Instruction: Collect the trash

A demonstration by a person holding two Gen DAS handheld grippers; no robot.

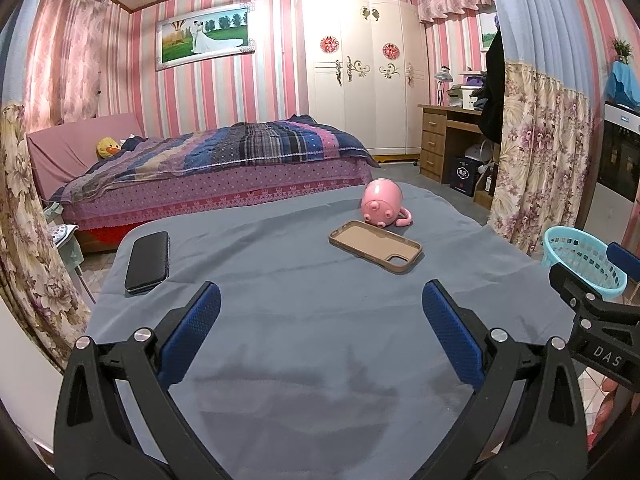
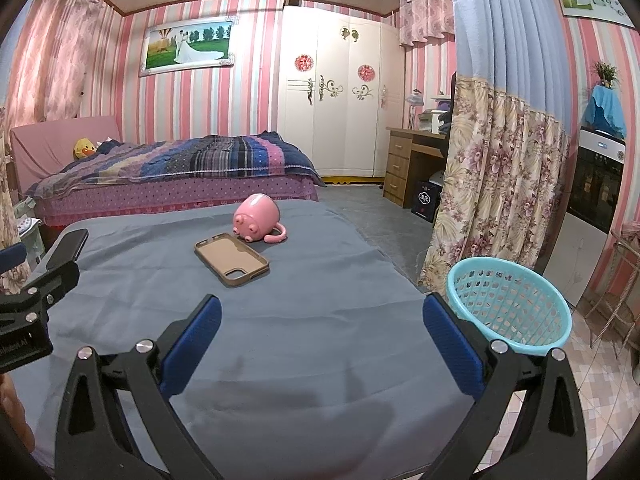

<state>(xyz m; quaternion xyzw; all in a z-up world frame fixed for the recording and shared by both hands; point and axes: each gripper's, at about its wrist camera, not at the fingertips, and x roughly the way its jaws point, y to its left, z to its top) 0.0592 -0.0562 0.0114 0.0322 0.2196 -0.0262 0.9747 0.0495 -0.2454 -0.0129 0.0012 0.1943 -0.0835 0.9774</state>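
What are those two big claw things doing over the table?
A person is holding a gripper in each hand to tidy up trash. The left gripper and right gripper both hover open over the grey cloth and hold nothing. On the cloth lie a pink mug tipped on its side, a brown phone case right in front of it, and a black phone off to the left. A blue basket waits at the right edge.

Both wrist views forward, sharing table [image 1: 280, 280]
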